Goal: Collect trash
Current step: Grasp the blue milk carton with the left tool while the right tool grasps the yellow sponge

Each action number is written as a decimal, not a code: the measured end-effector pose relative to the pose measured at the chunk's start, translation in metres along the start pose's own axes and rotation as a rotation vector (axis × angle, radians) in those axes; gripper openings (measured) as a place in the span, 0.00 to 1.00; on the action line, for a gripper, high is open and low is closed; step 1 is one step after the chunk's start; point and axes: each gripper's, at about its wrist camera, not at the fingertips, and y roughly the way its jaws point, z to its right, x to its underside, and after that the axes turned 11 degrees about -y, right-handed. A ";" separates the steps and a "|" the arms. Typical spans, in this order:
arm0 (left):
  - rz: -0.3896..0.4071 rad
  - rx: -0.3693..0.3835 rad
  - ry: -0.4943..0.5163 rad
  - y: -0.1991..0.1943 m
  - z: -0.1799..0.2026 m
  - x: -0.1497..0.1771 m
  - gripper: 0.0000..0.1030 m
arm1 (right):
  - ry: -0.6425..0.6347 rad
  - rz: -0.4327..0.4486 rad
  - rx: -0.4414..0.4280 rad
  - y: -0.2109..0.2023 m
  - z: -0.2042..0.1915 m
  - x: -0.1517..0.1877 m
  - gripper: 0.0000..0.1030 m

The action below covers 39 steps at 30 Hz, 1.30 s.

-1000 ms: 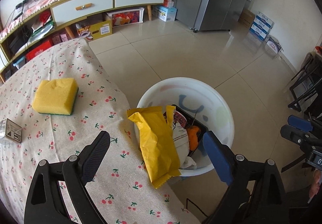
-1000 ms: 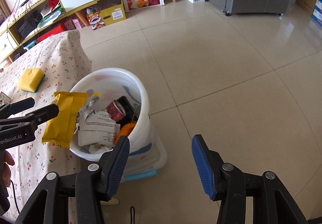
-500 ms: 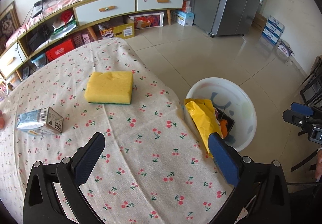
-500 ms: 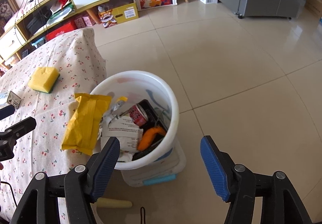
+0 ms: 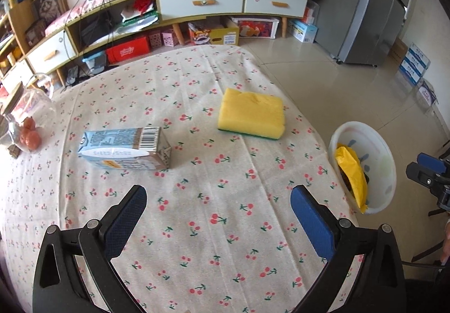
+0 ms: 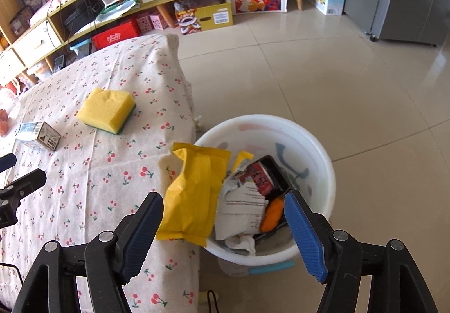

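Here, milk carton [image 5: 125,148] lies beside sponge [image 5: 251,113].

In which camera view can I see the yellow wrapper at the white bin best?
The right wrist view shows the yellow wrapper best: it appears large and whole, lying over the white bin rim on the table side. In the left wrist view the wrapper is small, near the picture's edge, mostly inside the bin.

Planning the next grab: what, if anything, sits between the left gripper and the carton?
Nothing visible. The left gripper hangs open over bare tablecloth, and the carton lies ahead to its left. The sponge lies off to the right.
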 end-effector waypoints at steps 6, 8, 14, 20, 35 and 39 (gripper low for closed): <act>-0.007 -0.147 -0.204 0.022 -0.057 -0.041 1.00 | -0.023 -0.010 -0.015 0.015 -0.023 -0.014 0.73; -0.023 -0.162 -0.313 0.032 -0.077 -0.051 1.00 | -0.034 -0.009 -0.012 0.018 -0.028 -0.018 0.73; -0.094 -0.195 -0.440 0.076 -0.096 -0.069 1.00 | -0.027 -0.010 0.002 0.029 -0.037 -0.030 0.73; -0.129 -0.244 -0.462 0.095 -0.103 -0.071 0.99 | -0.025 -0.018 -0.003 0.041 -0.041 -0.041 0.73; -0.140 -0.042 -0.291 0.045 -0.135 -0.030 0.39 | -0.494 -0.105 -0.026 0.103 -0.126 -0.101 0.78; -0.133 -0.037 -0.264 0.034 -0.145 -0.022 0.39 | -0.534 -0.148 -0.074 0.136 -0.140 -0.112 0.78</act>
